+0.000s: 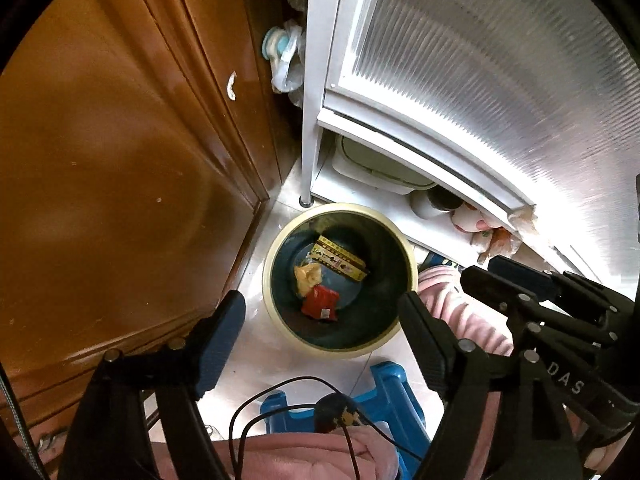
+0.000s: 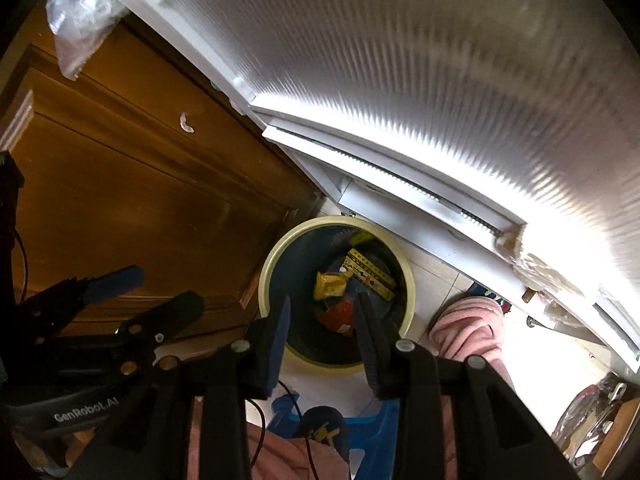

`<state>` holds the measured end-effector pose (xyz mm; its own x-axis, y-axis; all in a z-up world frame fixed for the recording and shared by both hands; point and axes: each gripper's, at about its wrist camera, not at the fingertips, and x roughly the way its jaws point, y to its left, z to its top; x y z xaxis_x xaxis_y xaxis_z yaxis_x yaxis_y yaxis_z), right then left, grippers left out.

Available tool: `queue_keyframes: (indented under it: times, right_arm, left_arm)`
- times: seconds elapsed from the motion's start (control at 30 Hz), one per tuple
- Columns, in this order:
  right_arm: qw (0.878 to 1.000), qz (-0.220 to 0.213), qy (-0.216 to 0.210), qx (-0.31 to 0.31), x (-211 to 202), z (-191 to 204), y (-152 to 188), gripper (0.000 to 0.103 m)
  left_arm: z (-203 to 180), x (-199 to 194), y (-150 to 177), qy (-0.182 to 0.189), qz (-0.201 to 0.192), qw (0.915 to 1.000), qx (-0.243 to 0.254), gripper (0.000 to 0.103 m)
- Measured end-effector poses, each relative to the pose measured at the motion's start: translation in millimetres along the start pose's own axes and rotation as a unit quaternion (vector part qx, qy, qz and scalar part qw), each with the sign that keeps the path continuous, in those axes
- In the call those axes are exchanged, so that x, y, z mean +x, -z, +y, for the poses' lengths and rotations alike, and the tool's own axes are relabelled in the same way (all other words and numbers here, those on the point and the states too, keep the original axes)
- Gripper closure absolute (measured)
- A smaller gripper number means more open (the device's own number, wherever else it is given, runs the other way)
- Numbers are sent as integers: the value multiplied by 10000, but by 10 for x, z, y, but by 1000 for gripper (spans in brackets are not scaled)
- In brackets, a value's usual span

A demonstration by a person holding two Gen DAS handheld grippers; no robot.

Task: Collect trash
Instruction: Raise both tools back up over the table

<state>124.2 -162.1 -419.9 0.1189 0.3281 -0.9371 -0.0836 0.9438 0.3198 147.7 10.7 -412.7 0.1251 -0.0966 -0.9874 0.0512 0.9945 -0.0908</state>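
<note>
- A white cabinet (image 1: 480, 80) with a ribbed front fills the upper right of both views, and it stands on thin legs above the pale tiled floor (image 1: 256, 344).
- A brown wooden door (image 1: 120, 160) takes the left side, and it meets the floor just beside the bin.
- The bin (image 1: 276, 320) is round, with a cream rim and a dark inside. It stands upright on the floor between the wooden door and the white cabinet, and both cameras look down into it.
- A blue plastic stool (image 1: 384, 396) stands near the bin, on the side of the cameras, and pink clothing (image 1: 460, 312) of the person shows beside it.
- The left gripper (image 1: 322, 316) hangs above the bin. Its fingers are spread wide and nothing is between them.
- The right gripper (image 2: 322, 312) also points down at the bin. Its fingers are parted, less wide, and they hold nothing; the trash shows in the gap, far under them.
- A long yellow and black box (image 1: 340, 258) lies flat on the bottom of the bin. In the left view its long axis runs from upper left to lower right.
- A red wrapper (image 1: 320, 302) lies on the bottom nearest to the cameras, crumpled, so I cannot tell its direction.
- A yellow wrapper (image 1: 308, 276) lies between the red wrapper and the box, touching both.
</note>
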Motion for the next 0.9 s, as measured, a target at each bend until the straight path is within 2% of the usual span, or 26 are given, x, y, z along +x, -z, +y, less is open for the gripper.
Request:
queue_keyframes:
  times: [0.2, 0.43, 0.53, 0.67, 0.8, 0.9]
  right_arm:
    - [9998, -191, -52, -41, -343, 45, 57, 69]
    - [9976, -607, -174, -279, -938, 212, 143, 69]
    - [9946, -872, -194, -530, -1249, 331, 175, 70]
    - [9864, -1331, -180, -948, -1728, 498, 180, 70]
    - [9778, -1756, -245, -1116, -2207, 594, 137, 70]
    - [9715, -2064, -305, -1129, -2541, 607, 44, 70]
  left_arm:
    - [-33, -398, 99, 138, -295, 9995, 52, 26]
    - [-123, -1090, 188, 427, -836, 9954, 209, 23]
    - [-173, -1436, 177, 582, -1117, 9916, 304, 17]
    - [-249, -1946, 129, 746, -1604, 9832, 454, 17]
    - [-285, -2410, 21, 859, -2018, 9741, 541, 15]
    - [-342, -2728, -141, 935, -2198, 9691, 610, 11]
